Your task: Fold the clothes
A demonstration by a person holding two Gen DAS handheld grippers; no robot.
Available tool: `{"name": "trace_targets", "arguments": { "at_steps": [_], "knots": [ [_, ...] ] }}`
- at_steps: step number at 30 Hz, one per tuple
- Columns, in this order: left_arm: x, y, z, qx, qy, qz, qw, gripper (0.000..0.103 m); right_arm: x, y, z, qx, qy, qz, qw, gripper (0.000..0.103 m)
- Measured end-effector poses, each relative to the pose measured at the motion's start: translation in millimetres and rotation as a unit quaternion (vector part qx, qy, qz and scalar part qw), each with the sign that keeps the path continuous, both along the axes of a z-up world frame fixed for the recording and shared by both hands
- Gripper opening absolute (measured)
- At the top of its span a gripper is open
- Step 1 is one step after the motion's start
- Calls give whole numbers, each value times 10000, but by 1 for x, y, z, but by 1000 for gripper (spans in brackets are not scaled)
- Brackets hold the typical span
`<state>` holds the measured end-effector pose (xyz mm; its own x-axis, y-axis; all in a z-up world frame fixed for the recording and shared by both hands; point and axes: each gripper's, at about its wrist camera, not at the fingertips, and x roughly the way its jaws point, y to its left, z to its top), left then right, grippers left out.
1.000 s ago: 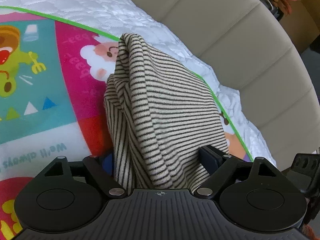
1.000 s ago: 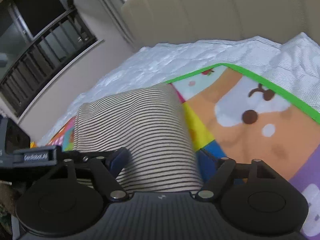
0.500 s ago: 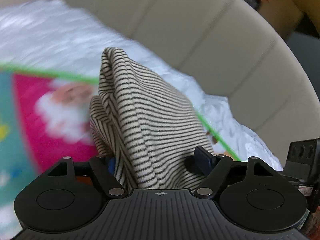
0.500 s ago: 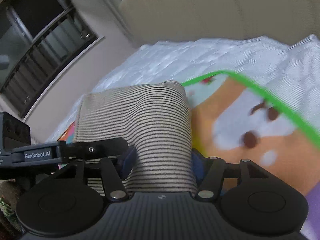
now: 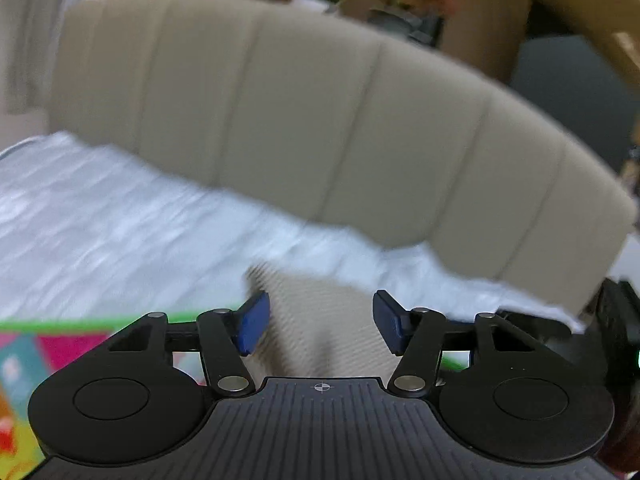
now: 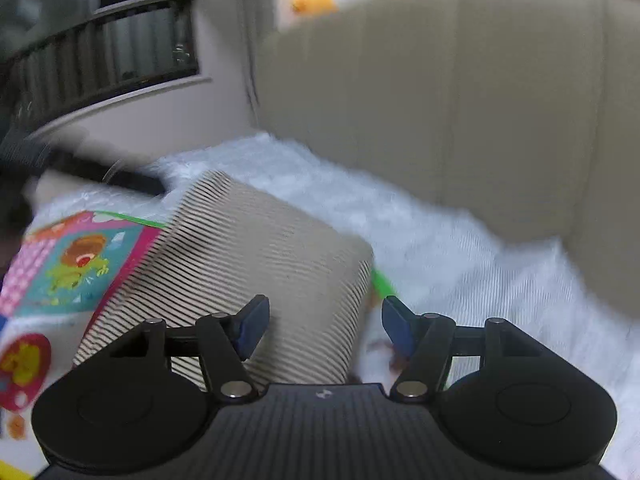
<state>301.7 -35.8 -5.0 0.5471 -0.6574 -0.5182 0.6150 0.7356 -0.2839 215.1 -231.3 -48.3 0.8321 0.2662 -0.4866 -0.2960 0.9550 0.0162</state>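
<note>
White bedding (image 6: 460,248) lies beyond the striped garment (image 6: 256,264); left gripper (image 5: 320,324) closing, right gripper (image 6: 324,326) opening, neither gripping.

The folded beige-and-black striped knit garment (image 6: 256,264) lies on the cartoon-printed play mat (image 6: 76,264), which is spread on the white quilted bedcover (image 6: 460,248). Behind the bedcover stands the beige padded headboard (image 5: 320,128). The mat shows left of the garment, the bedcover right of it.
</note>
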Motion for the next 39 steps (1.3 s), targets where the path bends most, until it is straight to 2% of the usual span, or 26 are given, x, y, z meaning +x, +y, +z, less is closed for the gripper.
{"name": "trace_targets", "arguments": {
  "at_steps": [2,3,4,6,8,11,14,16,17,18,20,22,24,27,29,32,36,39],
  "knots": [
    [18,-14,-7,158,64,-198,9997,56,-7,18,7,-132,-172,338,9992,64],
    [28,-20,-18,246,234,-218,9992,51,-9,28,7,-224,-159,529,9982,64],
    [36,-23,-29,267,454,-197,9984,50,-10,38,4,-391,-100,698,9967,64],
    [47,-28,-51,355,778,-110,9963,50,-11,59,-16,-1098,51,977,9891,64],
    [51,-30,-65,308,901,-30,9955,50,-14,70,-40,-1702,-62,1139,9788,65],
    [53,-35,-72,261,871,47,9959,52,-18,71,-43,-1763,-180,1139,9776,66],
    [50,-41,-65,481,716,75,9962,52,-14,57,-25,-1192,40,995,9879,69],
    [46,-41,-60,616,626,71,9961,52,-15,42,-11,-648,232,786,9945,81],
    [44,-41,-58,673,588,72,9960,53,-16,33,-7,-369,358,674,9964,82],
    [42,-41,-57,696,574,84,9959,53,-16,30,-9,-309,491,611,9964,84],
    [40,-42,-56,702,567,124,9958,53,-16,30,-18,-469,740,551,9946,84],
    [34,-39,-51,681,537,159,9961,53,-20,33,-33,-935,691,556,9917,85],
    [24,-35,-44,735,414,243,9961,53,-22,37,-39,-1017,628,525,9914,87],
    [2,-21,-37,729,398,478,9954,58,-20,29,-33,-605,747,387,9946,86],
    [-11,-11,-38,622,553,598,9947,61,-21,15,-23,-114,804,303,9962,86],
    [-25,-1,-52,627,734,637,9933,59,-17,-10,-6,720,795,-101,9942,86],
    [-24,1,-65,738,857,519,9922,58,12,-29,4,1185,748,-584,9884,75],
    [-22,4,-64,692,841,417,9932,56,44,-25,-4,1308,851,-753,9849,73]
  ]
}}
